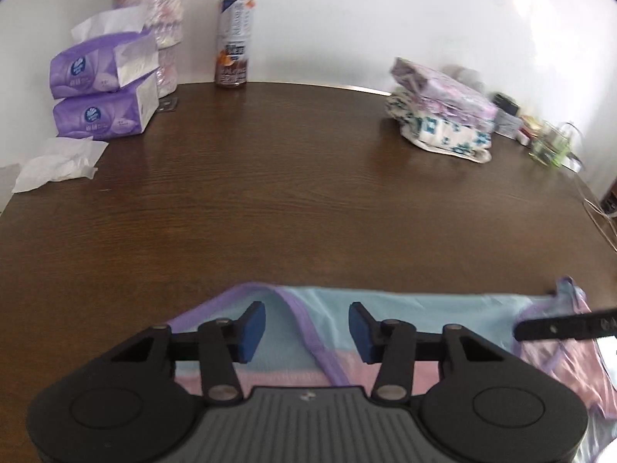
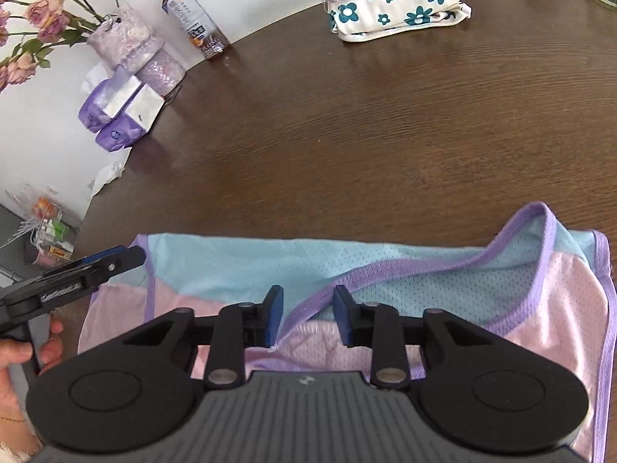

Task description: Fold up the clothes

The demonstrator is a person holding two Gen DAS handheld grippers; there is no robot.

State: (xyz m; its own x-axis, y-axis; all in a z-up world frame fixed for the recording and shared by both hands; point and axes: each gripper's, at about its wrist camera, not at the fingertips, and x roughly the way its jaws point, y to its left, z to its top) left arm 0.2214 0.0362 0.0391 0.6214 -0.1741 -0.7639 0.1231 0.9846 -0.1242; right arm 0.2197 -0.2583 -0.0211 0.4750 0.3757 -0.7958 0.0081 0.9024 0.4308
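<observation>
A mesh garment in light blue and pink with purple trim lies flat at the near edge of the brown table. My right gripper hovers open over its middle, and a purple trim band runs up between the blue pads without being pinched. My left gripper is open over the garment, near its left side, with a purple seam between its fingers. In the right wrist view, the left gripper shows at the garment's left corner. One finger of the right gripper shows at the far right of the left wrist view.
A stack of folded clothes sits far right. Two purple tissue packs, a vase, a drink bottle and crumpled tissues stand along the far left. A hand holds the left gripper's handle.
</observation>
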